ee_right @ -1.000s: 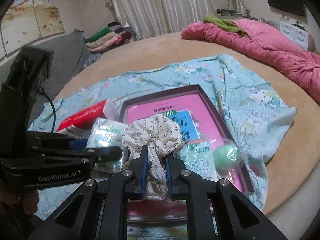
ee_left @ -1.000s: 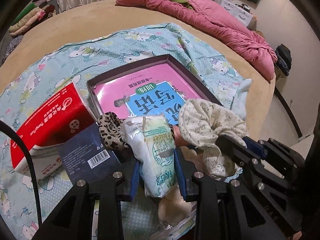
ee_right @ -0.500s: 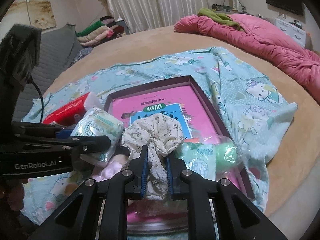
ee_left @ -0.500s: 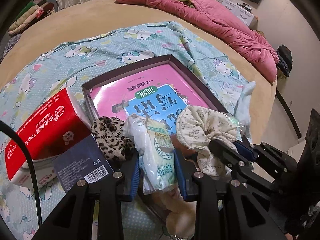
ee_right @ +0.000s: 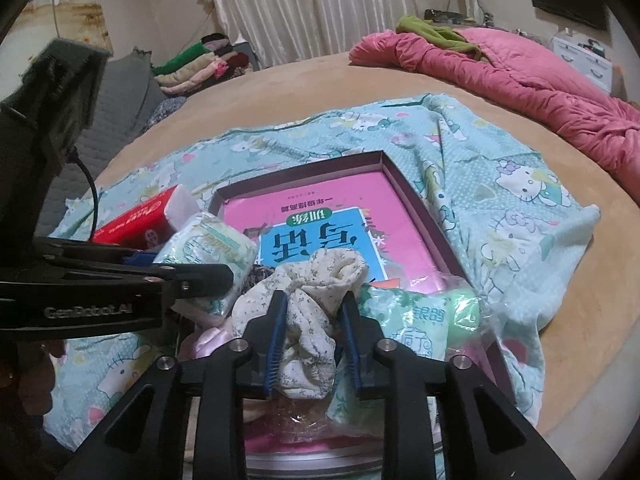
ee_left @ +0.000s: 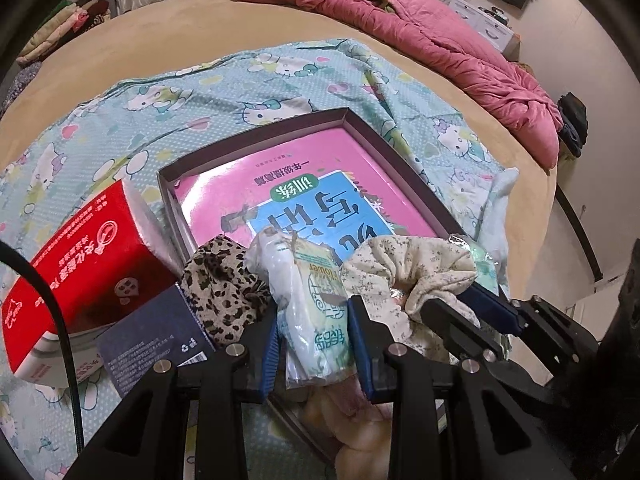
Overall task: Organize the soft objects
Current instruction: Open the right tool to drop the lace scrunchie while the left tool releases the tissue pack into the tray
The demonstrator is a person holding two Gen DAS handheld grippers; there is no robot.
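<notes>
Releasing the floral scrunchie [ee_right: 316,312] into the shallow box [ee_right: 412,196] on the bed: right gripper [ee_right: 311,340] fingers opening, cloth between the blue pads and apparently only loosely touched, its lower fold resting on the pile at the box's near end. Beside it, a green-printed plastic pack [ee_right: 416,320] and a pink satin piece [ee_right: 208,340] already in that near end, on top of a pink book [ee_right: 320,216] lining the box.

Holding meanwhile, in the left gripper [ee_left: 316,344], a white tissue pack [ee_left: 312,300]: fingers partly closed, pressing both sides of the wrapper, hanging above the box's near left corner next to a leopard-print scrunchie [ee_left: 224,284]. Outside the box, to the left, a red tissue box [ee_left: 80,256] and a dark blue carton [ee_left: 156,340] on the cartoon-print sheet [ee_left: 280,68].

Step in hand, judging by layout: gathering soft items into the box. Next move likely calling for wider right fingers and a clean lift clear of the cloth without dragging it out, then lowering the tissue pack into free space nearby.
</notes>
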